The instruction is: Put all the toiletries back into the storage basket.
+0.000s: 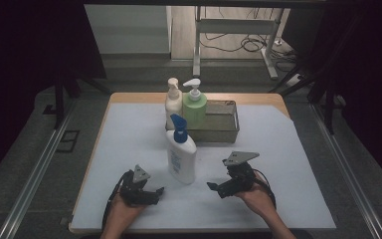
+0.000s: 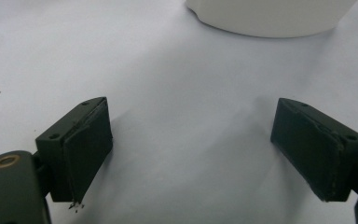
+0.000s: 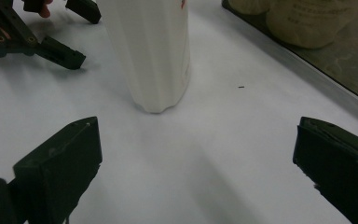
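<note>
Left gripper [image 1: 151, 191]: nearest me, jaws spread wide, nothing between them.
Right gripper [image 1: 218, 188]: I see it gaping too, empty.
White bottle [image 1: 181, 155]: upright on the white sheet [image 1: 129, 144], between both grippers.
Tray [image 1: 231, 130]: behind it, holding a green bottle [image 1: 194, 107] and a cream bottle [image 1: 173, 100].

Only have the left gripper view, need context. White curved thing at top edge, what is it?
Observer: The base of a white pump bottle with a blue pump, standing upright on the white sheet.
Operator: Where's the right gripper?
Observer: The right gripper sits on the bottle's other side, jaws wide open, pointed at it.
Operator: Anything behind the bottle?
Observer: A metal tray holding a green pump bottle and a cream pump bottle, both upright.
</note>
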The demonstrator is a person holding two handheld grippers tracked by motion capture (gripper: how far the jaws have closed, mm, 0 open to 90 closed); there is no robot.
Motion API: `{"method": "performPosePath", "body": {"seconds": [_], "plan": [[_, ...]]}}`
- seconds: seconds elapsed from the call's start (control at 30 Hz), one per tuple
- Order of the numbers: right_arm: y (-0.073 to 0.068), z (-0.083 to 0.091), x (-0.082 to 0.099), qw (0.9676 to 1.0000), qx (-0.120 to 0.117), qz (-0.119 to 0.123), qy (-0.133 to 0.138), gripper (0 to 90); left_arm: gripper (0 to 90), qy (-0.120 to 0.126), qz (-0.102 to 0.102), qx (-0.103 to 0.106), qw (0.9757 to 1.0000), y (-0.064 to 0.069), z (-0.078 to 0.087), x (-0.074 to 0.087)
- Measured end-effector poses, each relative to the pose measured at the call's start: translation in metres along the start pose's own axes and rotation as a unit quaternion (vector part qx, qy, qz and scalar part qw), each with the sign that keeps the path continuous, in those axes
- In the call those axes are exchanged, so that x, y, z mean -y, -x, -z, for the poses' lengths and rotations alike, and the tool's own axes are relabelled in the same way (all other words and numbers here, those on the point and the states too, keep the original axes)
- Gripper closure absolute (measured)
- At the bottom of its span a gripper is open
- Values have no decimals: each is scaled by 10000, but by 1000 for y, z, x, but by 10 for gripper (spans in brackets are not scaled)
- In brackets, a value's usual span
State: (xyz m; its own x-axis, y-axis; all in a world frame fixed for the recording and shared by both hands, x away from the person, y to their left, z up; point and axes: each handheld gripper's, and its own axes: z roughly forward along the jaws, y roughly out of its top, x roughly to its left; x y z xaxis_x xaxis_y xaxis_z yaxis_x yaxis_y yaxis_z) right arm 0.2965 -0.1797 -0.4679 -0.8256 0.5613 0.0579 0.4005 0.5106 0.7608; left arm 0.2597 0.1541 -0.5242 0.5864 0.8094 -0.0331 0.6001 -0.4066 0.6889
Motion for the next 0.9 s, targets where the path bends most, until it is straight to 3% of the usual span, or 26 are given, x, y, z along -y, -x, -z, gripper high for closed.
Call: {"method": "performPosePath", "body": {"seconds": [0.23, 0.9], "plan": [[-6, -7, -8, 9999, -41, -54, 76, 29, 123, 0, 1, 1, 10000, 0, 0, 0], [-21, -24, -34, 9998, -32, 117, 125, 46, 122, -21, -22, 5, 10000, -1, 0, 0]]}}
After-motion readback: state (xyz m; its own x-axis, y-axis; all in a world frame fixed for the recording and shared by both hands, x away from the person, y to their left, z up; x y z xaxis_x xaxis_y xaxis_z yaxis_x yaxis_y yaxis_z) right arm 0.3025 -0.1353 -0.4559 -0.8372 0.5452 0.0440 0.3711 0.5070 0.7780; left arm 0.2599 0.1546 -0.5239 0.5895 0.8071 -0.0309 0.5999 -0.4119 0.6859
